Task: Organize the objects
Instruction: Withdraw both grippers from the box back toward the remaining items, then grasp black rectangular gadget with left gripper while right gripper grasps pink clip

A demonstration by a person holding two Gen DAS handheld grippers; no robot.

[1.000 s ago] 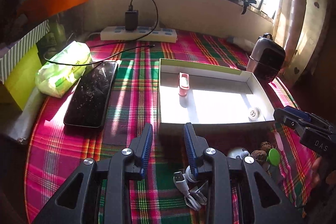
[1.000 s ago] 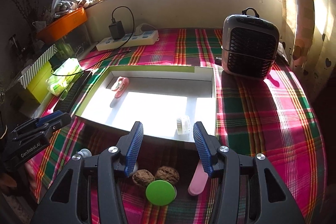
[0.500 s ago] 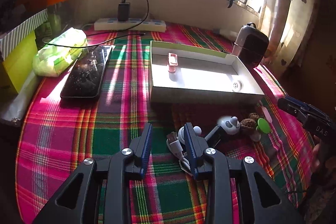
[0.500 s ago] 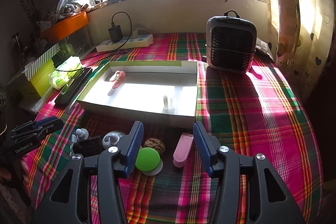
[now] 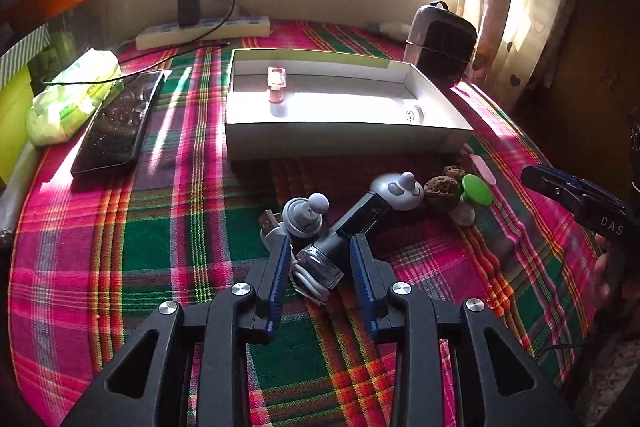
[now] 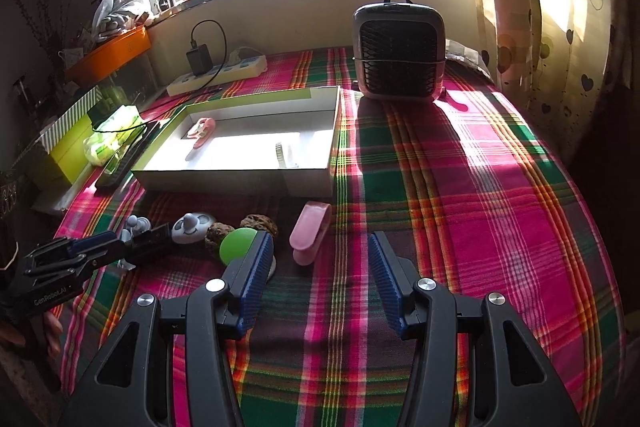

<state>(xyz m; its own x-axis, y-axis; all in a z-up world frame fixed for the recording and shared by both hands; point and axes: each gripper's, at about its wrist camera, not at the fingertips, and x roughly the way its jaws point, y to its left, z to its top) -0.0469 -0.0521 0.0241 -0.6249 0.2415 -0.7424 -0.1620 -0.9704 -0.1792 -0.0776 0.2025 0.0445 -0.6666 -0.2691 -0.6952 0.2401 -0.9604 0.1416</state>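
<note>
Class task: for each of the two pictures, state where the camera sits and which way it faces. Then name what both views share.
Left wrist: on the left gripper, looking forward and down at a black bottle; the right gripper shows at the right edge.
Right wrist: on the right gripper, facing the pink clip; the left gripper shows at the left.
Shared: white box, green cap.

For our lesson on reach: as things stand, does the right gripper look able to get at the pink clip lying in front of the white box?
Probably yes. The right gripper stands open with the pink clip just ahead of its gap on bare cloth. Only the green ball by one finger sits close.
</note>
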